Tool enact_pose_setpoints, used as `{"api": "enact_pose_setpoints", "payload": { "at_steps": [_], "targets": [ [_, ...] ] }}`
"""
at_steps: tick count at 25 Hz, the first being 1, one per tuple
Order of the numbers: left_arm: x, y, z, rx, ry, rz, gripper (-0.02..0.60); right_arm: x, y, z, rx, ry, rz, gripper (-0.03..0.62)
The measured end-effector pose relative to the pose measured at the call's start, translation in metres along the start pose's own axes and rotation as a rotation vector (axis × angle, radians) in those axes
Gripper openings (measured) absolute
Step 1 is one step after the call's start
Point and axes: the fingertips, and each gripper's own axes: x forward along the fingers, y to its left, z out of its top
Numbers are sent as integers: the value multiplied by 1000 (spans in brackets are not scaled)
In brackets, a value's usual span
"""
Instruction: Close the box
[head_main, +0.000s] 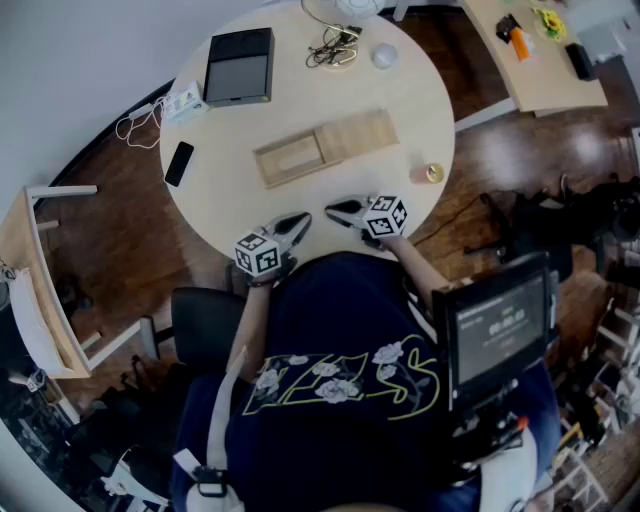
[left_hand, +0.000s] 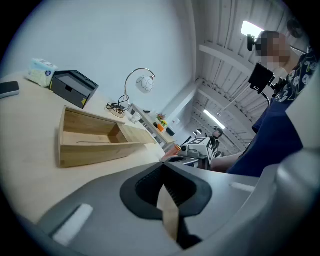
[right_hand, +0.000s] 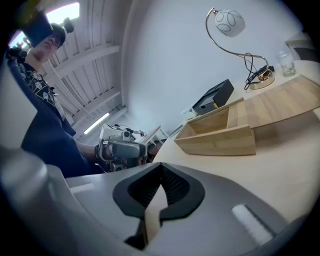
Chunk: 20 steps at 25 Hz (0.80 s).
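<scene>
With fingers together and empty on your left gripper (head_main: 299, 221) and right gripper (head_main: 337, 212), you've not yet started: reach the open box (head_main: 289, 159) and slide its lid (head_main: 358, 135) shut.

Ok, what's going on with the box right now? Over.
Left hand-held gripper and right hand-held gripper shut, empty, at table edge. Box half open, lid slid aside. Nothing in the way.

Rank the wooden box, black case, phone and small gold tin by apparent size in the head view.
1. wooden box, lid included
2. black case, somewhat smaller
3. phone
4. gold tin, smallest
All sit on the same table, so nearness to the camera barely skews the order.
</scene>
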Motion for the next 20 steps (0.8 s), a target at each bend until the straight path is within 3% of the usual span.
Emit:
{"api": "enact_pose_setpoints", "payload": {
  "at_steps": [4, 6, 8, 10, 12, 14, 15, 17, 20],
  "targets": [
    [-5, 0, 2, 14, 14, 13, 2, -5, -11, 13, -66, -14, -4, -6],
    [-9, 17, 18, 27, 2, 50, 2, -22, -44, 47, -96, -71, -81, -6],
    [-29, 58, 44, 7, -46, 184, 2, -57, -99, 107, -90, -174, -272, -6],
    [-59, 113, 65, -96, -112, 400, 2, -107, -171, 154, -43, -239, -589, -6],
    [-80, 157, 65, -266, -125, 571, 2, -158, -237, 166, 55, -207, -908, -6],
    [-80, 178, 55, -422, -98, 612, 2, -192, -280, 158, 207, -192, -1075, -6],
    [-76, 180, 52, -460, -93, 602, 2, -205, -294, 150, 302, -214, -1115, -6],
    [-69, 177, 49, -461, -84, 585, 2, -221, -311, 124, 499, -216, -1151, -8],
    [-60, 178, 41, -429, -27, 592, 2, -201, -311, 76, 722, -59, -1082, -13]
  ]
}}
